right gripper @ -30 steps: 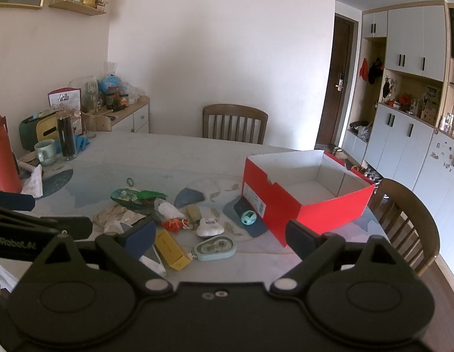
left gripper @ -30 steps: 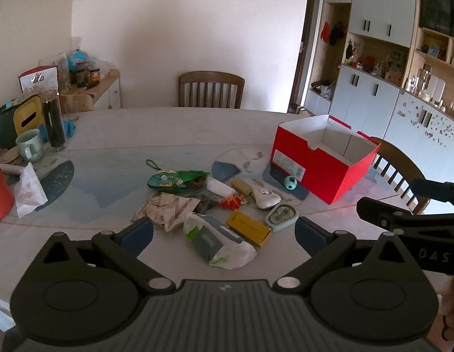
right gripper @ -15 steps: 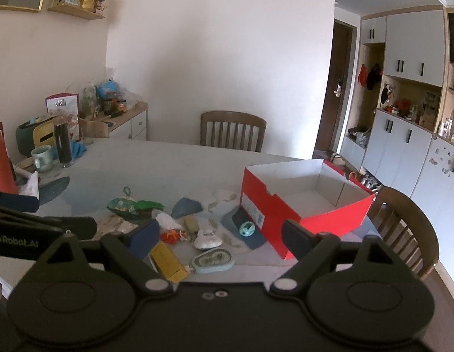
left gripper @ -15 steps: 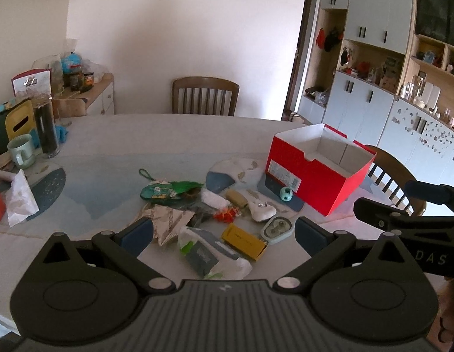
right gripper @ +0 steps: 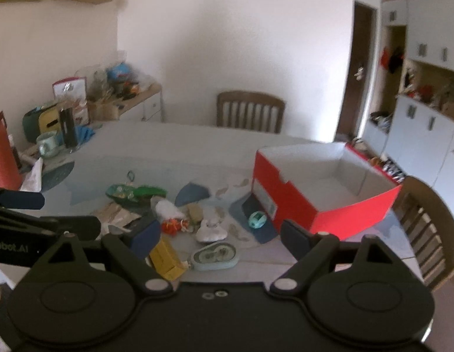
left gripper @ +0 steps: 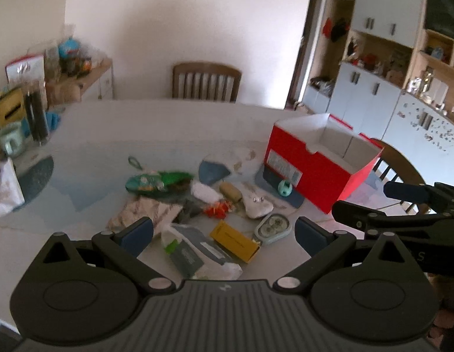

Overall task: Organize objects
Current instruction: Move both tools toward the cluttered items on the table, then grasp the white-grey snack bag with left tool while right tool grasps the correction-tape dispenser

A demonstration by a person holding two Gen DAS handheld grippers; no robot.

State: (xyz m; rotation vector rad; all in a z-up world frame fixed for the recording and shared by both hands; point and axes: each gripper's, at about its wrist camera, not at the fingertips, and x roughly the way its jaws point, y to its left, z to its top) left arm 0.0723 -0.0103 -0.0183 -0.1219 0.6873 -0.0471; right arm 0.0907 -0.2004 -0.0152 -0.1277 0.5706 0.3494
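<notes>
Closer now to the clutter than a second ago: yellow box [left gripper: 235, 241] and oval case [right gripper: 214, 255] loom larger, red box [right gripper: 300, 202] empty beside them; left gripper [left gripper: 224, 231] and right gripper [right gripper: 219, 234] wide open, empty; sorting barely begun

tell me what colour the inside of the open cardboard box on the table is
White inside, red outside: the open cardboard box shows its bare interior best in the right wrist view.
</notes>
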